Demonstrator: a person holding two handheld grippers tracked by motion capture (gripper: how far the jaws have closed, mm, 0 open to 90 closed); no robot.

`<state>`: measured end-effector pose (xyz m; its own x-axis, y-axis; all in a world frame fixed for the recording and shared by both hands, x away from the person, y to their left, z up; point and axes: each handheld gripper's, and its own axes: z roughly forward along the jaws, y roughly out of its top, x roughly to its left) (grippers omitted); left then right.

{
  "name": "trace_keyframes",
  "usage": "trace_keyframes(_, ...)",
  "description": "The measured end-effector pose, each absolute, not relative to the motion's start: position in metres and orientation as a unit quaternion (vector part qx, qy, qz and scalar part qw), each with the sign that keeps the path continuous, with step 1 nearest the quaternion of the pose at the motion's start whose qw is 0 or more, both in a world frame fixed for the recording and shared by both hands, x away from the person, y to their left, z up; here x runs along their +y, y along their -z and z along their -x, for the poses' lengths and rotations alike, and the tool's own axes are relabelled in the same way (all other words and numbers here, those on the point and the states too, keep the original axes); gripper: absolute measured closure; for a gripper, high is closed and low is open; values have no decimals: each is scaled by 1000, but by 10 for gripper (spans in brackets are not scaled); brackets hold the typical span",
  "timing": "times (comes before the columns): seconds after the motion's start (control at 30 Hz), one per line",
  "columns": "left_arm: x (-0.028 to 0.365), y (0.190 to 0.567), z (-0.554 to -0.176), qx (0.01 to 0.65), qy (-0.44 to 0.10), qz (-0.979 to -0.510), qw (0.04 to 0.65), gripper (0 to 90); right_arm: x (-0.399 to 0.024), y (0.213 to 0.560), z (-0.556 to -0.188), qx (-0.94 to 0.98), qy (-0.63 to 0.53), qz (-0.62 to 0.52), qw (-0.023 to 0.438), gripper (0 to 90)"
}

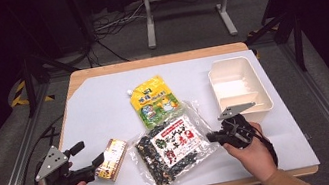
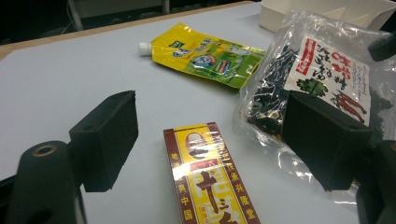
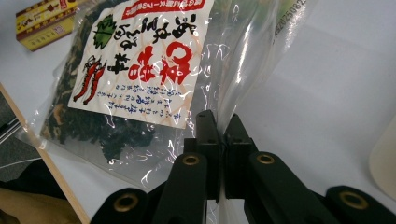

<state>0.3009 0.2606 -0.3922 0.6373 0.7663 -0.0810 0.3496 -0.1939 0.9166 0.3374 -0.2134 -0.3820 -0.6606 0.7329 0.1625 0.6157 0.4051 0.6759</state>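
Right hand-held gripper (image 3: 223, 140): jaws pinched together on the clear plastic edge of the seaweed bag (image 3: 135, 70), film caught between the pads. In the high view the right hand-held gripper (image 1: 213, 137) sits at the bag's right edge, jaws pointing left toward the bag (image 1: 174, 146). Bag lies at the front centre of the worktop (image 1: 104, 107), dark contents, white label with red and black print; long axis runs roughly left-front to right-back, slightly tilted, label top toward the far side. Gripped edge looks lifted a bit off the surface in the right gripper view.

Left hand-held gripper (image 2: 210, 140): jaws wide apart, nothing clamped, pads clear of everything. The brown and yellow box (image 2: 208, 182) lies flat between the jaws, long axis running away from the camera. In the high view the left hand-held gripper (image 1: 96, 165) is just beside the box (image 1: 112, 159), left of the bag.

Yellow spouted pouch (image 1: 154, 100) lies behind the bag, cap pointing far-left. White tray (image 1: 267, 95) stands right of it, near the right hand.
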Motion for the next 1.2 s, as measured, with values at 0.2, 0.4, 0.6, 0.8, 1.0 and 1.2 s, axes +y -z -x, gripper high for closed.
trace_keyframes(0.2, 261, 393, -301, 375, -204, -745, 512, 194, -219, 358, -339, 834, -378, -393, 87, 884)
trace_keyframes(0.4, 260, 393, -302, 374, -206, -746, 511, 194, -225, 333, -341, 836, -393, -374, 84, 886)
trace_keyframes(0.6, 261, 393, -301, 376, -206, -745, 511, 194, -227, 307, -339, 840, -398, -356, 93, 887)
trace_keyframes(0.8, 261, 393, -301, 376, -207, -745, 511, 194, -227, 285, -334, 848, -399, -334, 102, 887)
trace_keyframes(1.0, 261, 393, -301, 378, -207, -744, 511, 194, -229, 266, -330, 853, -397, -319, 117, 887)
trace_keyframes(1.2, 263, 393, -302, 382, -206, -742, 511, 194, -234, 248, -330, 856, -396, -306, 131, 887)
